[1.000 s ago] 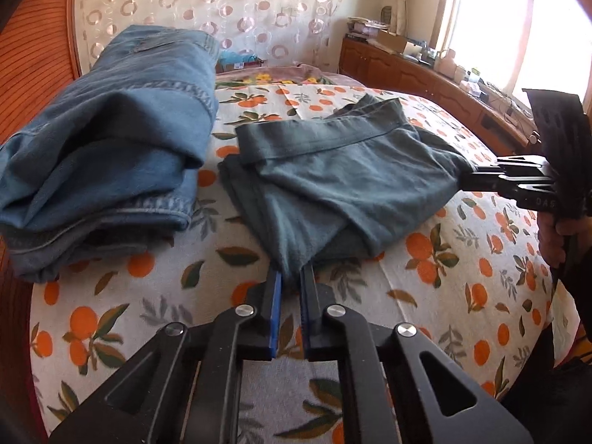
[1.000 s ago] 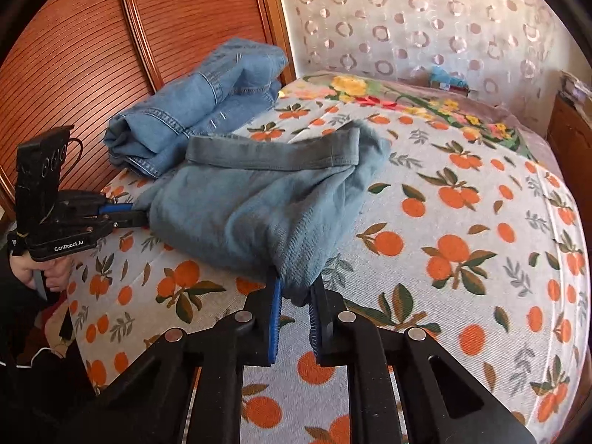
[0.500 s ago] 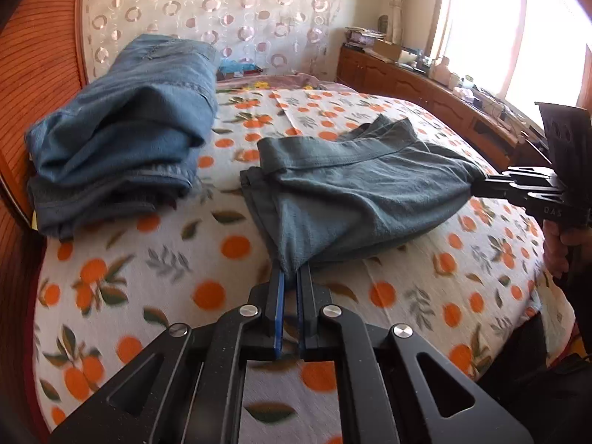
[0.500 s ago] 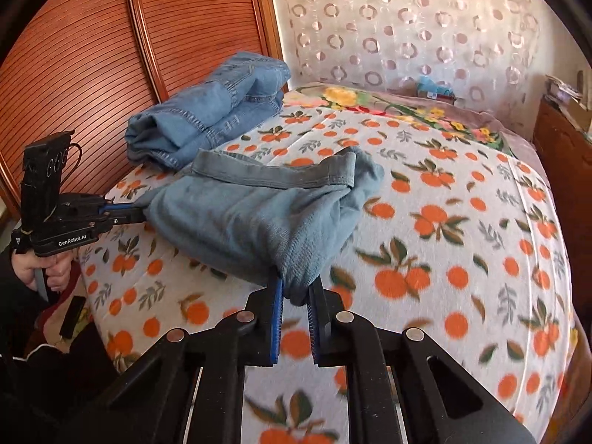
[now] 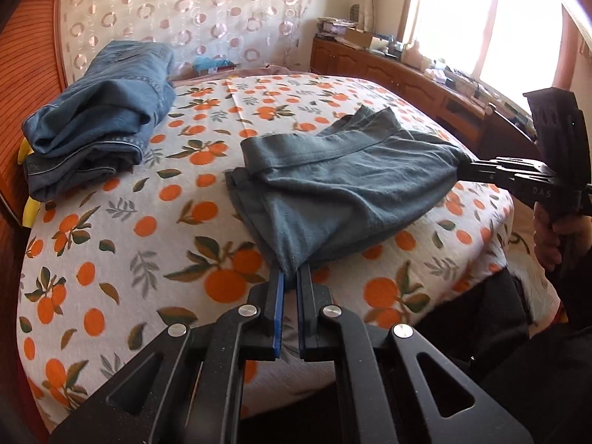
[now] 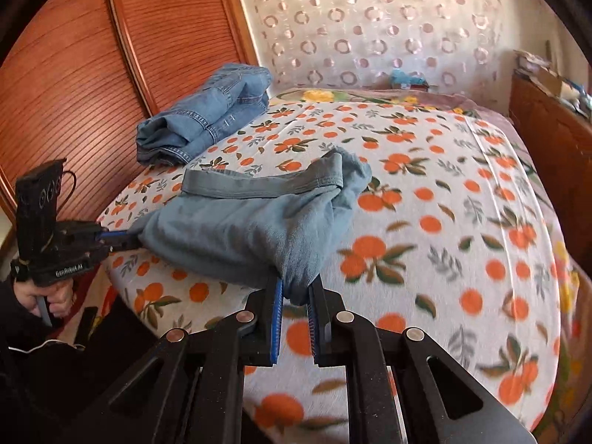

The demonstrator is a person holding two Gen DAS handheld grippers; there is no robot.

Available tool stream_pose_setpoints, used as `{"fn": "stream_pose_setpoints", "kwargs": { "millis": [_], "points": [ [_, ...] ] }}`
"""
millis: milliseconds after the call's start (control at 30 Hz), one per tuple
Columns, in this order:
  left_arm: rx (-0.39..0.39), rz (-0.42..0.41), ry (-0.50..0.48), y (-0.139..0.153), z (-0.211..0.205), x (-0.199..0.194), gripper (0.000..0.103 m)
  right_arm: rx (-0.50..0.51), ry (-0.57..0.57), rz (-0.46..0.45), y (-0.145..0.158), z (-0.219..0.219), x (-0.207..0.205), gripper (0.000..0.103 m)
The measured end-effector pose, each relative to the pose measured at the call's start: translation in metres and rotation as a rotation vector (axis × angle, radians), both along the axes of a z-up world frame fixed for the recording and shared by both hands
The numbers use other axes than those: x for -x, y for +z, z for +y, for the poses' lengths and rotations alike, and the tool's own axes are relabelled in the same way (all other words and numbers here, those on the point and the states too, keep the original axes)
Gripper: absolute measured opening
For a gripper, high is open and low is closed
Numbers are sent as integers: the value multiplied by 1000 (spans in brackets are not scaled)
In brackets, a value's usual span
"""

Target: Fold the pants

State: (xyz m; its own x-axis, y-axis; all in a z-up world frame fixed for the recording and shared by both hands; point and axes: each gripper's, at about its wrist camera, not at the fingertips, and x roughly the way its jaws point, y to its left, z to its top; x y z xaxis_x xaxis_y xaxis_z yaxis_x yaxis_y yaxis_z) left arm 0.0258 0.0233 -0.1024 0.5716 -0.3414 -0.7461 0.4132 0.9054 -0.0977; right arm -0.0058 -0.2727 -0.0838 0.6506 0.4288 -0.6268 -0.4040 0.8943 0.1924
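Sunlight from the window at the upper right falls across a bed (image 5: 122, 259) covered in an orange-print sheet, with a wooden headboard (image 6: 66, 85) in the upper left of the right wrist view. Grey-green pants (image 5: 333, 192), already doubled over, lie in the middle of the frame, waistband toward the far side. Both tools are pinched tight on cloth: the left gripper (image 5: 290, 277) clamps a near corner at lower centre, and the right gripper (image 6: 296, 292) clamps the other corner. Compared with a second ago, the bundle has slid across the sheet toward the near edge of the bed, away from the stack of folded jeans (image 5: 100, 114) at upper left, leaving more bare sheet between them. I judge the person is dragging the half-folded pants into position for the next fold.
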Motion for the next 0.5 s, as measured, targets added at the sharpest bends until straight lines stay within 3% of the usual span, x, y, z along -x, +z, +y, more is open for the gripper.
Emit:
{"fn": "stream_pose_setpoints", "kwargs": {
  "millis": [133,200,300,500],
  "points": [
    [-14,7,-17,3,-5,6,8,15,-9,-11,3,3,9,13],
    [-9,7,-17,6,-4,7,13,35,-17,-21,6,2,12,18],
    [-34,-3,-7,8,-6,8,20,56,-52,-42,16,-2,15,19],
    [4,-19,3,18,-5,5,36,55,-101,-105,32,-12,19,21]
  ]
}}
